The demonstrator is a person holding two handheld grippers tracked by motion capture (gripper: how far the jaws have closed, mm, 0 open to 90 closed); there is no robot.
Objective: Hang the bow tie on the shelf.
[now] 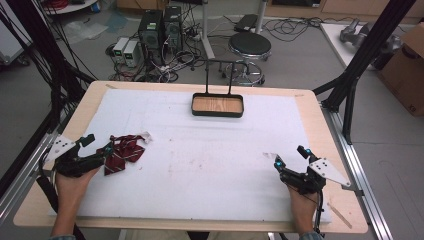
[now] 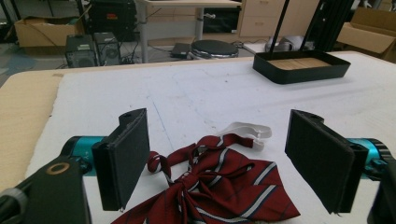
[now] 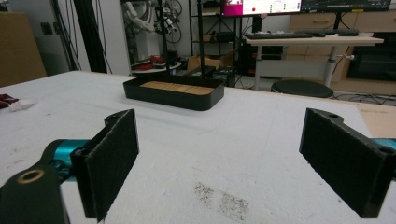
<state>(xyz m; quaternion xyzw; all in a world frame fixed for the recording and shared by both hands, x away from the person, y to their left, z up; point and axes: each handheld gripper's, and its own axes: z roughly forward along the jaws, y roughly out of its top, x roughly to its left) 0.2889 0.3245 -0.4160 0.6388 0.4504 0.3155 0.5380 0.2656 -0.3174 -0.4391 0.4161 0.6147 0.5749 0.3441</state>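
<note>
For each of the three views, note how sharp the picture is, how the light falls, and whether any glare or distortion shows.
High view: even overhead light, soft overall, faint shadows under the left gripper and right gripper, table edges slightly bowed. Left gripper view: red striped bow tie fairly sharp, near jaws soft, white mat bright but not blown out. Right gripper view: black tray clear, the background monitor glares.

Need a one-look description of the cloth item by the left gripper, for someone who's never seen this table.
Start at the white mat covering the wooden table, then go to its near left part, where the open left gripper sits. Just ahead of its jaws lies a dark red striped bow tie with a white strap. It is the only fabric item; the other thing on the mat is a black tray at the far side.
</note>
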